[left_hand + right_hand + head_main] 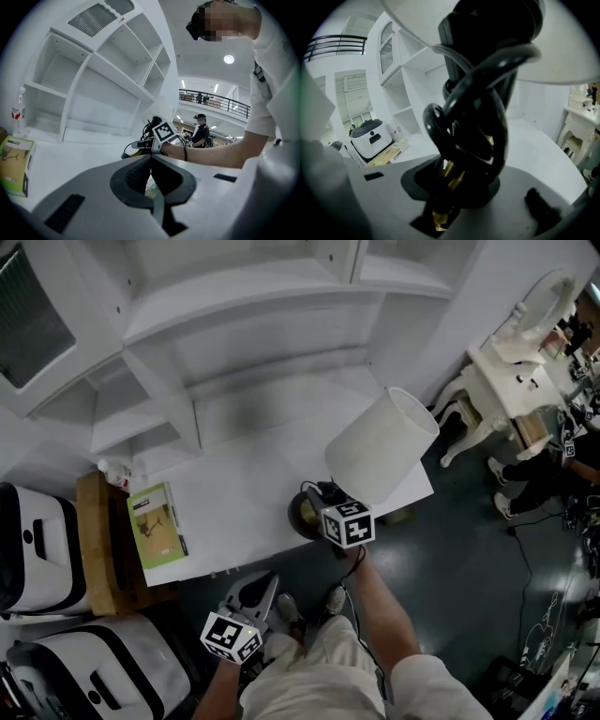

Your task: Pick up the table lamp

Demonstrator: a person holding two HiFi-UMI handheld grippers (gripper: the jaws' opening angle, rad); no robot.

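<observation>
The right gripper (322,502) is clamped on the slim stem of the table lamp (380,446), which tilts over the near edge of the white table (244,474), black cord coiled round its stem. The left gripper (259,591) hangs low beside the person's legs, jaws together, holding nothing.

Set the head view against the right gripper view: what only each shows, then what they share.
Head view only: the left gripper, low beside the person's shoes. Right gripper view only: the jaws of the right gripper clamped on the lamp's brass stem, black cord coiled above. Both: the lamp's white shade and the green box.
</observation>
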